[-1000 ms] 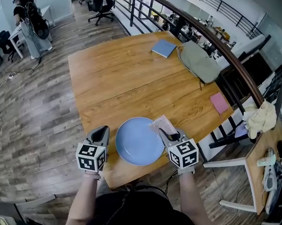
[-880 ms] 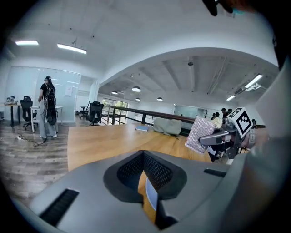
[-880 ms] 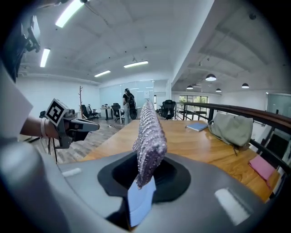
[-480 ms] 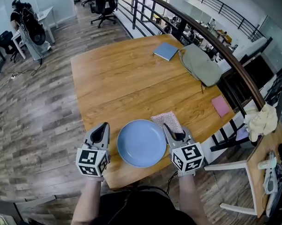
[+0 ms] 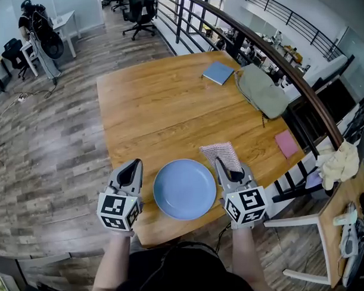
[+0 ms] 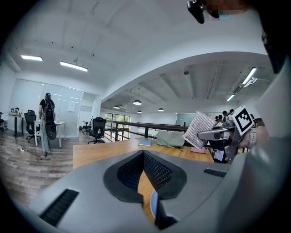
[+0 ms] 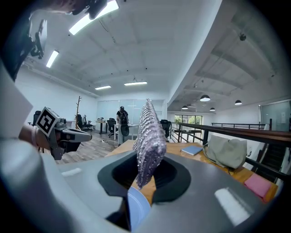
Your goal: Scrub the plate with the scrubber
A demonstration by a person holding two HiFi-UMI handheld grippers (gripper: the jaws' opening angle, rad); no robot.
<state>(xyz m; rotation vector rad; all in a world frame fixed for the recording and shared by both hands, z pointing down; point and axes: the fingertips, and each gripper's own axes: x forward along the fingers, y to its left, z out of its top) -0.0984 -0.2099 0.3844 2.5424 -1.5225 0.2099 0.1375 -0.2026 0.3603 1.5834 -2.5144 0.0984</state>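
The right gripper (image 5: 230, 170) pinches the scrubber (image 5: 221, 155). A second ago it hung over the right edge of the blue plate (image 5: 184, 189). Now it is just right of the plate, off it. The left gripper (image 5: 130, 172), pressed together on nothing, waits just left of the plate. I think the scrubbing has stopped for now.

The left tongs (image 5: 134, 166) and right tongs (image 5: 222, 165) are grey, each bearing a black-and-white marker cube (image 5: 117, 211).

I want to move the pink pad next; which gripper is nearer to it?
Right. The right gripper, holding the scrubber, is left of the pink pad; the left gripper is beyond the plate.
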